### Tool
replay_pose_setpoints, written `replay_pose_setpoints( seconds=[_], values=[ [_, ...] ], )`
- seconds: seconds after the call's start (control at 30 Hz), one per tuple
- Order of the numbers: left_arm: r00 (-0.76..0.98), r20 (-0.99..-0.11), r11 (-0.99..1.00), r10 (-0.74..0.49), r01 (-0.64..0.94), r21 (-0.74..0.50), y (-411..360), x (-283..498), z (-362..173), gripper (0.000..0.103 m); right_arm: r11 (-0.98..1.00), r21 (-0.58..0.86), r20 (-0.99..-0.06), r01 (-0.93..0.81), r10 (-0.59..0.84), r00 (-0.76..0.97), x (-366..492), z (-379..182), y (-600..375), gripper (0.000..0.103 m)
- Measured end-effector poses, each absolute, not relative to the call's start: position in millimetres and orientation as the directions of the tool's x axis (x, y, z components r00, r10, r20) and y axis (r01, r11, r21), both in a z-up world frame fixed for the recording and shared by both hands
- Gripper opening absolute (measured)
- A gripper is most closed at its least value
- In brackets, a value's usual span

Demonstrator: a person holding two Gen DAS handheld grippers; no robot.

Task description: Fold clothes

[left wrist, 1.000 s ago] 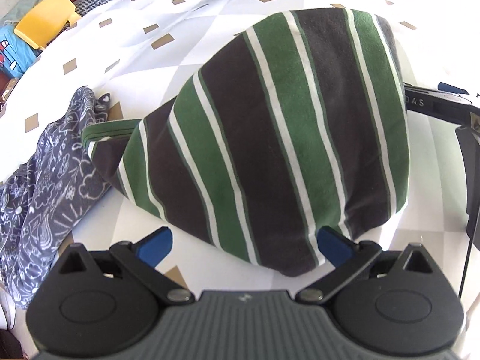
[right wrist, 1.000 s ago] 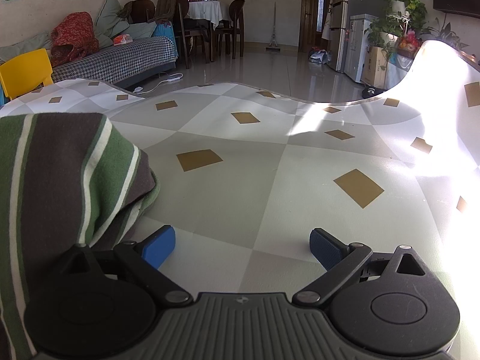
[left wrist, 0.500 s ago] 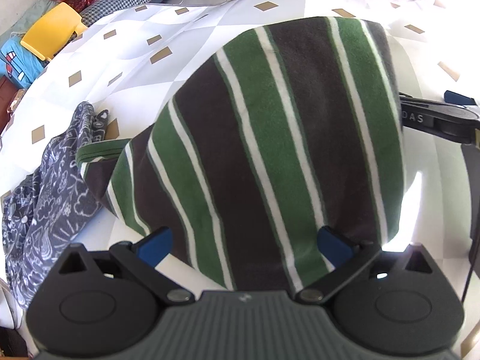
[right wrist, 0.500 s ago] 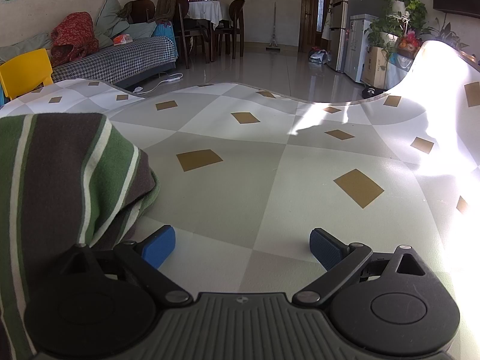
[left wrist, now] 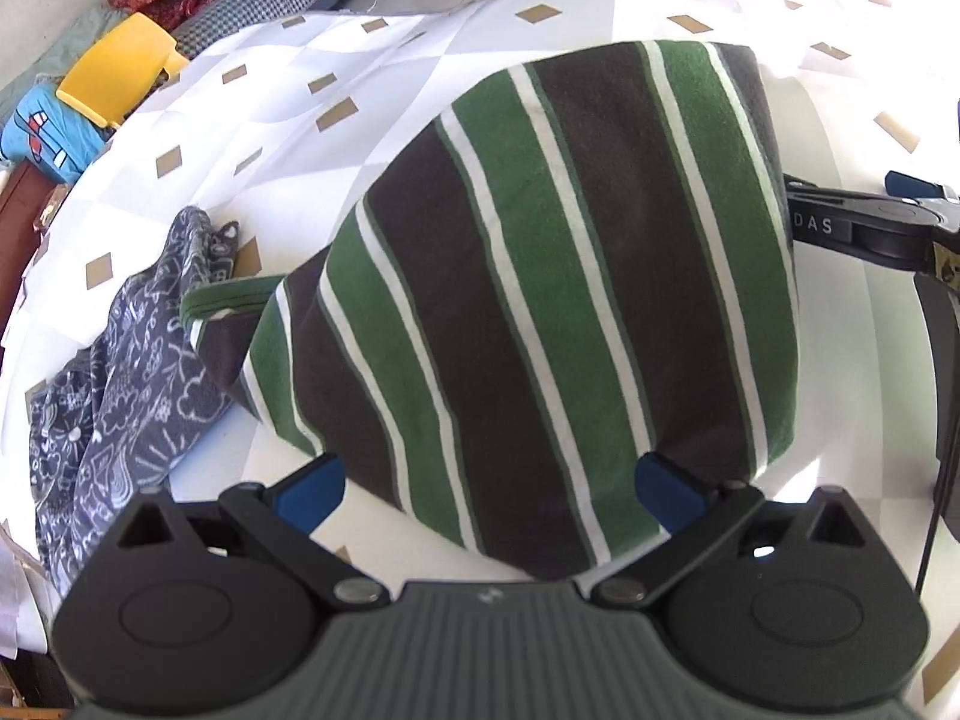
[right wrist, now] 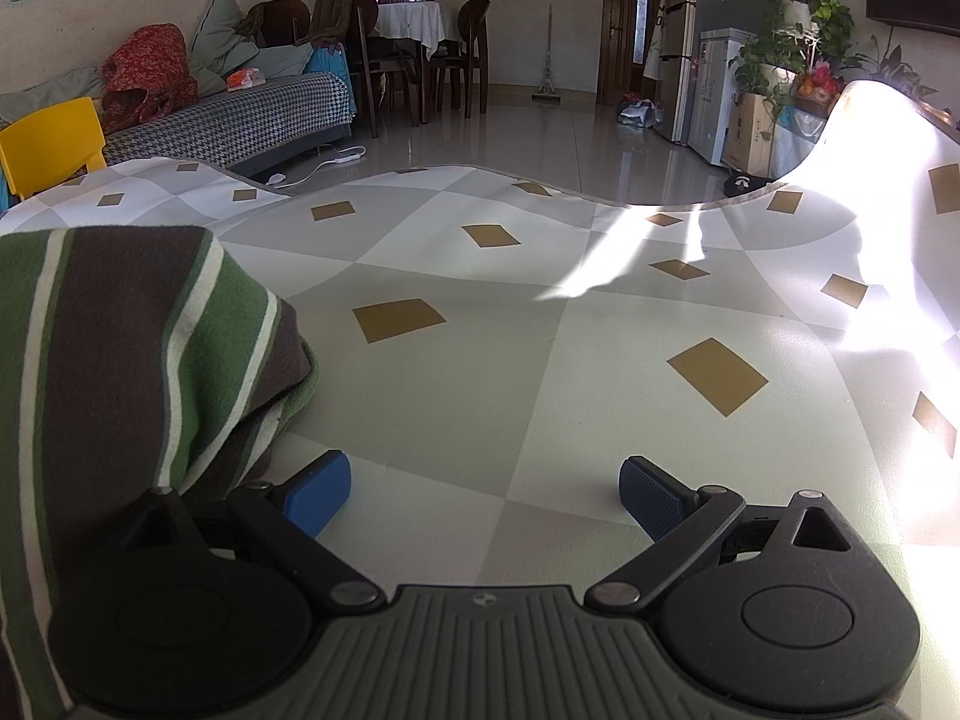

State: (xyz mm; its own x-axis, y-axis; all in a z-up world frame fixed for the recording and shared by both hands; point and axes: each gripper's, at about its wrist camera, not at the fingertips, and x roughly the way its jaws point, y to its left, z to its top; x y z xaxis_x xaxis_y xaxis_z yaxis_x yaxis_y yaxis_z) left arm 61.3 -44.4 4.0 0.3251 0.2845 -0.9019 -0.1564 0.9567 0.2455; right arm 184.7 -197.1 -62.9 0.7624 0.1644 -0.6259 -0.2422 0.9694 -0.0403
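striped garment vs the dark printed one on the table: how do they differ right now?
The striped garment has broad green, dark brown and white stripes; the printed garment is dark blue-grey with white line drawings. The striped garment lies folded into a compact shape with clean edges; the printed garment lies crumpled and unfolded. The striped garment sits right before the open left gripper; the printed garment lies off to its left. Both rest on the patterned table cover.

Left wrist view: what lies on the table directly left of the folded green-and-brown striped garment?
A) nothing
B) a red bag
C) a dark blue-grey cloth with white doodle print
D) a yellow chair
C: the dark blue-grey cloth with white doodle print lies crumpled on the table, beside the striped garment.
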Motion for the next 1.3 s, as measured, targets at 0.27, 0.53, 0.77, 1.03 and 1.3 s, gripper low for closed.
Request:
replay_pose_setpoints(
  seconds=[0.27, 0.53, 0.77, 1.03, 1.3],
  values=[
    [0.365, -0.874, 0.947, 0.322, -0.121, 0.298, -43.5, 53.9, 1.1, 0.103, 0.969, -0.04, -0.626, -0.242, 0.164, 0.762, 184.6, -62.8, -197.1, 0.097],
    [0.335, -0.901, 0.959, 0.276, -0.154, 0.237, -31.0, 61.6, 7.7, 0.103, 0.969, -0.04, -0.626, -0.242, 0.164, 0.762, 184.5, -62.7, -197.1, 0.097],
    [0.305, -0.922, 0.964, 0.237, -0.192, 0.184, -16.4, 65.4, 5.2, 0.103, 0.969, -0.041, -0.626, -0.242, 0.164, 0.763, 184.5, -62.7, -197.1, 0.097],
    [0.294, -0.929, 0.963, 0.225, -0.212, 0.166, -14.7, 71.4, -0.5, 0.103, 0.969, -0.042, -0.626, -0.242, 0.164, 0.763, 183.9, -61.9, -199.4, 0.097],
    [0.285, -0.929, 0.96, 0.234, -0.218, 0.175, -15.6, 75.5, -6.0, 0.103, 0.972, -0.054, -0.679, -0.228, 0.131, 0.723, 184.9, -58.1, -193.9, 0.096]
  ],
)
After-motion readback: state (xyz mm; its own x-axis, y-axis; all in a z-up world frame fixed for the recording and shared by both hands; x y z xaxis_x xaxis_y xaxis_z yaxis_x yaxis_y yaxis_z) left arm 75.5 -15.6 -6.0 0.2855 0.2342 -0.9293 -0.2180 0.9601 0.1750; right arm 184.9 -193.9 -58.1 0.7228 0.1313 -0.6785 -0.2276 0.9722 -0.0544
